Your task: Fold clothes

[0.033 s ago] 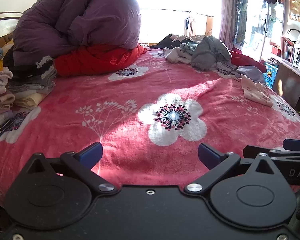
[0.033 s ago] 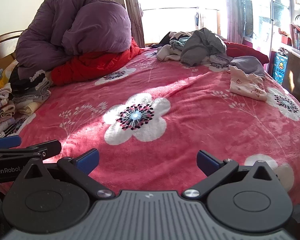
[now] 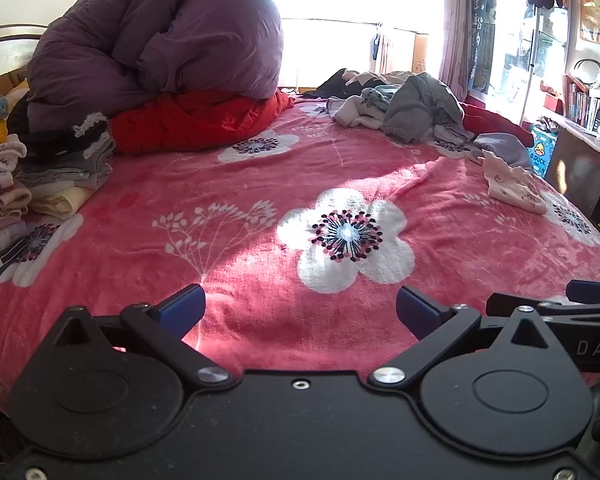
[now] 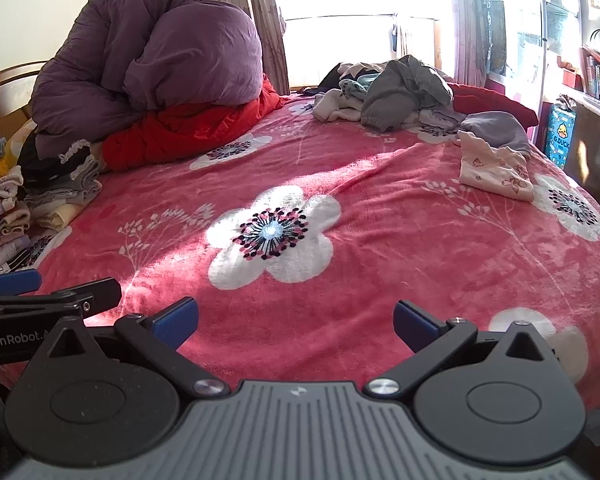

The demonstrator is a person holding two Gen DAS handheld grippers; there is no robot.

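Both grippers hover low over the near edge of the bed, side by side, pointing across it. Left gripper [image 3: 300, 314]: jaws spread wide, nothing between the blue pads, only the pink flowered blanket [image 3: 228, 264] beneath. Right gripper [image 4: 296, 326]: likewise released and empty, just to the right of the left one. The unfolded clothes [image 3: 412, 110] lie in a loose heap at about 1 o'clock, far side of the bed, grey and white pieces tangled together. A pale printed garment [image 4: 496, 172] lies apart from the heap at 2 o'clock, near the right edge. Folded stacks [image 3: 8, 184] sit at 10 o'clock along the left edge. A purple duvet [image 3: 160, 44] is bundled on a red quilt [image 3: 196, 120] at 11 o'clock.
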